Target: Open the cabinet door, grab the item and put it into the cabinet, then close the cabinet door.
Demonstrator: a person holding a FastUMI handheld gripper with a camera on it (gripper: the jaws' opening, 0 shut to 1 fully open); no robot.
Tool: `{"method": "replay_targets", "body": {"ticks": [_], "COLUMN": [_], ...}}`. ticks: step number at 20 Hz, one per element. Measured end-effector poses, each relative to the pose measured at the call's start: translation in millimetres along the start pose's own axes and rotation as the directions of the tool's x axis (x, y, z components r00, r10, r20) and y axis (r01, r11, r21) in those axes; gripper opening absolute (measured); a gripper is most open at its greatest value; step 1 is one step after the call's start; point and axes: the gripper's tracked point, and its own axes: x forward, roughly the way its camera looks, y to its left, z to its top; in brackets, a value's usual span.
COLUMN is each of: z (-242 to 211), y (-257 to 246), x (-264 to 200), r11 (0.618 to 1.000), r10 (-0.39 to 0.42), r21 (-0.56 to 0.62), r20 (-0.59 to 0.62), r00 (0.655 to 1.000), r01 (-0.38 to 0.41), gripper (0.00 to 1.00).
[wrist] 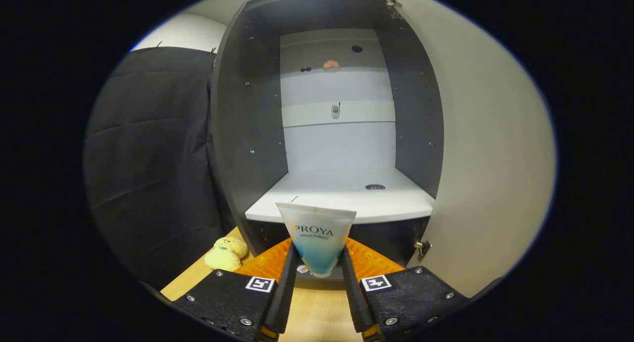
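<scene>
A white-and-blue cosmetic tube (317, 238) stands upright between my fingers, flat sealed end up. My gripper (317, 270) is shut on the tube, both fingers pressing its lower sides. Straight ahead is the dark cabinet (247, 124) with its door (485, 148) swung open on the right. The white shelf (342, 198) inside lies just beyond the tube's top edge and slightly higher than my fingers. The cabinet's pale back wall shows behind the shelf.
A yellow plush toy (226, 253) lies on the wooden table (317, 310) left of my fingers, beside the cabinet's left wall. Black cloth hangs to the left of the cabinet. Door hinges (422, 249) sit at the lower and upper right of the opening.
</scene>
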Motion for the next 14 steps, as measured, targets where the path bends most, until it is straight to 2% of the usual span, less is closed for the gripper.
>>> {"method": "replay_targets", "body": {"ticks": [9, 14], "z": [29, 29], "y": [-4, -4], "x": [29, 39], "r11": [1.0, 1.0], "r10": [0.007, 0.016], "r21": [-0.007, -0.004], "r20": [0.062, 0.026], "r00": [0.998, 1.0], "r01": [-0.007, -0.016], "gripper": [0.49, 0.5]}}
